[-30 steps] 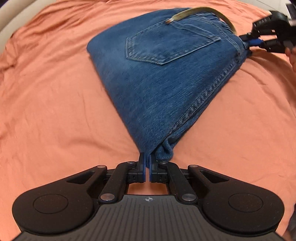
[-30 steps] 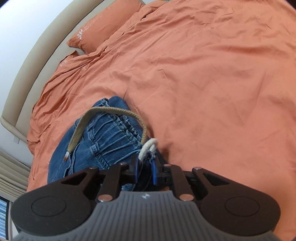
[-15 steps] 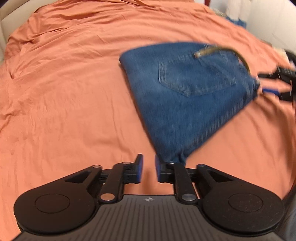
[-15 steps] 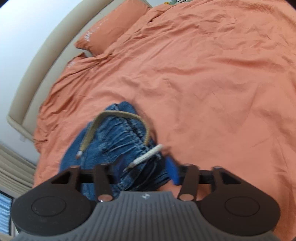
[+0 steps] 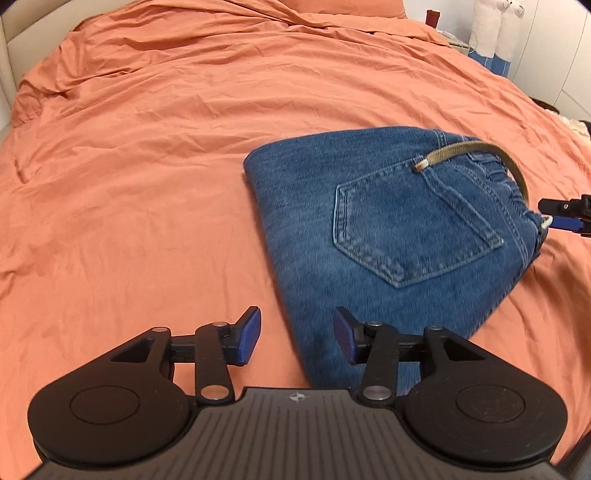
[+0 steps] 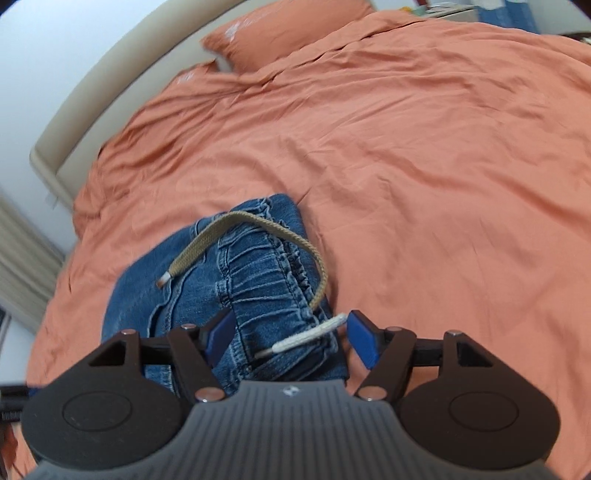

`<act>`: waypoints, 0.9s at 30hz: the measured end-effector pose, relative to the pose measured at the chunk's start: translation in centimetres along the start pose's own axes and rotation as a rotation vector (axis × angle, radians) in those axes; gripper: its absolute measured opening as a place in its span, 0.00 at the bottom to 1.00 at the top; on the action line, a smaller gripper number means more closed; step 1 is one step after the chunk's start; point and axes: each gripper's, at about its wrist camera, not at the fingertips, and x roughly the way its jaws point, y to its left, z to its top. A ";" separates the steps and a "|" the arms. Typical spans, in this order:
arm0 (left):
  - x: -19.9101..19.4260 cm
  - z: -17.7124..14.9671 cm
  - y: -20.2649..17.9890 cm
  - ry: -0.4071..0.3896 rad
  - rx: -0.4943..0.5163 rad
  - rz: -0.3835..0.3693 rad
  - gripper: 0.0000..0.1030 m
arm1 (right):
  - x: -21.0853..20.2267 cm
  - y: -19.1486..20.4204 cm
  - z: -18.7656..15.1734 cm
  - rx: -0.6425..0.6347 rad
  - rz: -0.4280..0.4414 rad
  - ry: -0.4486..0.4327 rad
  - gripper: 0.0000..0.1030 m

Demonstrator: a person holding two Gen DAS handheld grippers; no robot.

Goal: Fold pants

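Left wrist view shows the folded jeans (image 5: 388, 229) on the bed (image 5: 147, 166). Left gripper (image 5: 297, 334) and right gripper (image 6: 290, 341) have just been opening, holding nothing. Lift both straight off, clear of the drawstring (image 6: 258, 236).

Right tool (image 5: 567, 216) cut off by frame edge.

Folded pants (image 5: 388, 236) lie flat on bed (image 5: 147, 166). Drawstring (image 5: 476, 149) loops over waistband, on top of pants. Left gripper (image 5: 297, 334) at near corner of pants, fingers (image 5: 249, 334) apart. Right gripper (image 6: 288, 338) at waistband end, opposite side; cord end (image 6: 306, 338) lies between its fingers. Pillows (image 6: 288, 27) at head of bed, against headboard (image 6: 110, 99).
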 end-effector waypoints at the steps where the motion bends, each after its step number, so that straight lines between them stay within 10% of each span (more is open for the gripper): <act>1: 0.3 0.3 0.1 0.001 -0.008 -0.009 0.53 | 0.3 0.0 0.6 -0.018 0.009 0.022 0.64; 9: 3.9 1.4 3.8 -0.014 -0.208 -0.138 0.61 | 4.1 -1.5 5.2 -0.087 0.063 0.186 0.59; 21: 10.1 -0.5 9.0 -0.046 -0.581 -0.465 0.61 | 9.8 -5.7 6.9 0.135 0.297 0.298 0.50; 27: 11.2 -0.8 9.6 -0.045 -0.629 -0.543 0.40 | 12.5 -6.2 6.6 0.201 0.363 0.314 0.42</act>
